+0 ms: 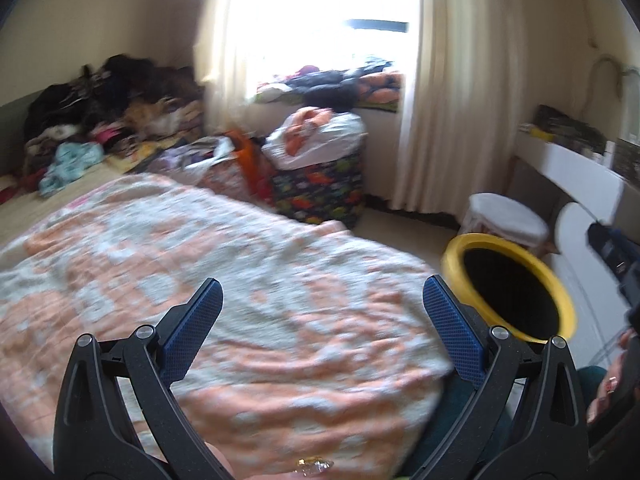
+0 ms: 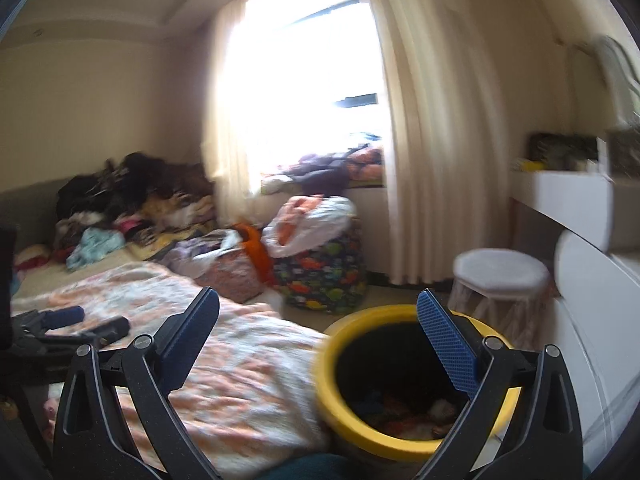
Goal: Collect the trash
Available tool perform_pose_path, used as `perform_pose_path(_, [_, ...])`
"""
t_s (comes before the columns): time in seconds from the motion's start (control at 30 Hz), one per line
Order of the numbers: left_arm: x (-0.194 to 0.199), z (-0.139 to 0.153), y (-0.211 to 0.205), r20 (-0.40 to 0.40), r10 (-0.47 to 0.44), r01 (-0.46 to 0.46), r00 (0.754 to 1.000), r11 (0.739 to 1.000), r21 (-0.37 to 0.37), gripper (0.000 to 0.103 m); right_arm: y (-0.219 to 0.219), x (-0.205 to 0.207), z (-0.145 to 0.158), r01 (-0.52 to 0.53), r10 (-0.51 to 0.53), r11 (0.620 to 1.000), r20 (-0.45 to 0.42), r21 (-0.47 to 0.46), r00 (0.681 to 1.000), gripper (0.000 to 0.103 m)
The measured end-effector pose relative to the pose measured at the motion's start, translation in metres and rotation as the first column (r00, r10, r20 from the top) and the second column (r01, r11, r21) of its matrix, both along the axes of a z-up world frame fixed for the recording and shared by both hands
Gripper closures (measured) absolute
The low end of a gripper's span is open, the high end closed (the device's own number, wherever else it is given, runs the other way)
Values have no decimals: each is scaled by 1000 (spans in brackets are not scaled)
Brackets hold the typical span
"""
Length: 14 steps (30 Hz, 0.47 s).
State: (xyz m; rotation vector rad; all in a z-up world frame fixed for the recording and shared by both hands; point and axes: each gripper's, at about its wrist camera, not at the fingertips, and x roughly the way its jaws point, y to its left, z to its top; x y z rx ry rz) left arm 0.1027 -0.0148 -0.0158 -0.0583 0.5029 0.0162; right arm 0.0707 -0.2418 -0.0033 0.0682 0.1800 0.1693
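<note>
A yellow-rimmed trash bin (image 2: 332, 384) stands on the floor beside the bed, with several bits of trash (image 2: 404, 416) at its dark bottom. It also shows in the left wrist view (image 1: 560, 300) at the right. My left gripper (image 1: 322, 292) is open and empty above the orange and white blanket (image 1: 224, 280). My right gripper (image 2: 318, 304) is open and empty, held over the blanket's edge and the bin's near rim. The left gripper also shows in the right wrist view (image 2: 86, 322) at the far left. Both views are blurred.
A heap of clothes (image 2: 132, 200) lies at the bed's far end. Full bags and a patterned fabric hamper (image 2: 324, 276) stand under the curtained window. A small white stool (image 2: 500, 276) and a white dresser (image 2: 592, 280) stand at the right.
</note>
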Motion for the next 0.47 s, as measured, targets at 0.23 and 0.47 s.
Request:
perform_pose_path(0.23, [-33,-8,156,-84,392,-394,916,919,-9,11,174,14,17,-558,550,828,-116,-59,827,6])
perform_pose_path(0.47, [-96,-62,324,-247,750,-747,614,653,126,11,390,32,-79,-841,712,532,-591,100,380,6])
